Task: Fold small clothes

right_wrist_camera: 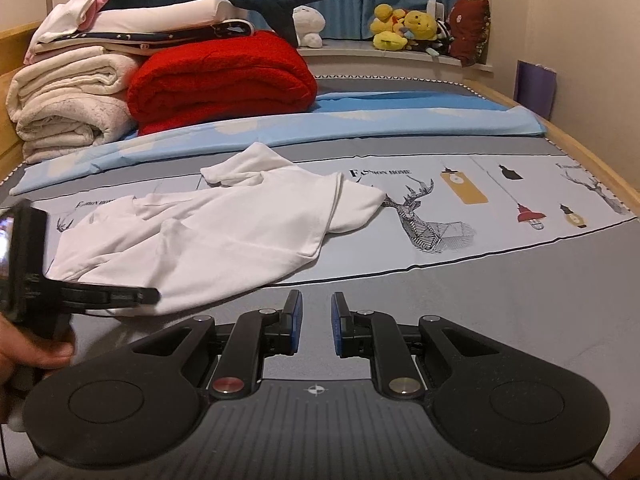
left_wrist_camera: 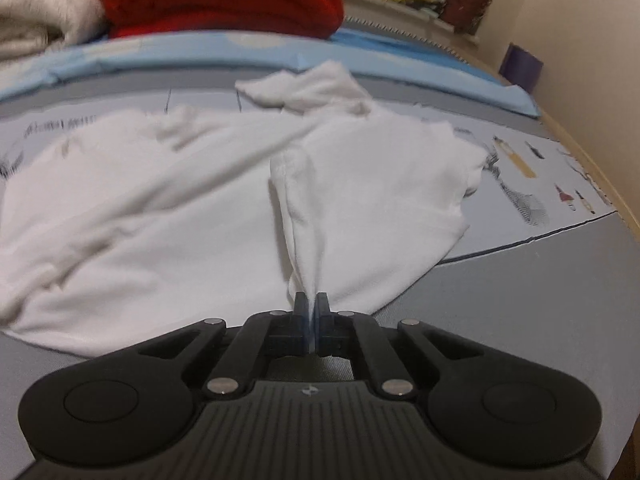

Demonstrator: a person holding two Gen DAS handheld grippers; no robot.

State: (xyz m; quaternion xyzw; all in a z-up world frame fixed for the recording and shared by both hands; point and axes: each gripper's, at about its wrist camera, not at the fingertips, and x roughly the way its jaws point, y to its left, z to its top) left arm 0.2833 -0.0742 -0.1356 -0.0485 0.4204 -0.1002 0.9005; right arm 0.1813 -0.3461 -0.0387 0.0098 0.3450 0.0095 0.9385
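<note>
A small white shirt [left_wrist_camera: 168,208] lies crumpled on the printed grey bedspread [left_wrist_camera: 520,300]. My left gripper [left_wrist_camera: 311,301] is shut on a fold of the shirt's near hem, and the cloth rises in a ridge from its jaws. In the right wrist view the shirt [right_wrist_camera: 224,232] spreads left of centre, with the left gripper [right_wrist_camera: 149,295] coming in from the left at its near edge and a hand [right_wrist_camera: 32,356] holding it. My right gripper [right_wrist_camera: 316,309] hovers open over bare grey bedspread [right_wrist_camera: 460,288], just in front of the shirt, with nothing between its blue pads.
A folded red blanket [right_wrist_camera: 220,80] and a stack of cream towels [right_wrist_camera: 68,104] sit at the back left on a light blue sheet [right_wrist_camera: 360,124]. Plush toys [right_wrist_camera: 404,26] line the window ledge. A purple bag [right_wrist_camera: 534,84] stands by the right wall, beside the wooden bed edge [right_wrist_camera: 592,160].
</note>
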